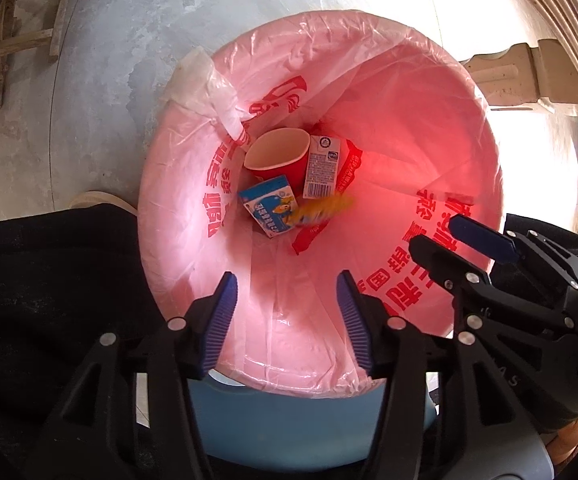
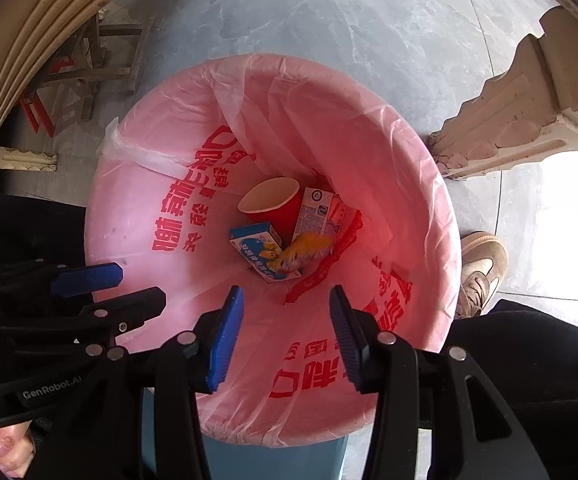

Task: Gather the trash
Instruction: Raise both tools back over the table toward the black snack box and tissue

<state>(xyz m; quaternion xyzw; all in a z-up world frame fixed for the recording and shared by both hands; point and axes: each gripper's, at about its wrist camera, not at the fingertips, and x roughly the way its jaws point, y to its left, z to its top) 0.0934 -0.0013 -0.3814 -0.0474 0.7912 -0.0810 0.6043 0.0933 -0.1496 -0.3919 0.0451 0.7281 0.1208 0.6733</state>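
Jaws of the left gripper and right gripper stand spread and empty above the pink-lined bin — poised to drop; an orange wrapper, blurred, lies at its bottom among the red cup and cartons.

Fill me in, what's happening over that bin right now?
A person holds both grippers above a bin lined with a pink bag. The left gripper and right gripper both stand open with nothing between their fingers. A blurred yellow-orange wrapper is inside the bin, apparently mid-fall. At the bottom lie a red paper cup, a blue carton and a white carton. A shoe stands on the floor beside the bin.
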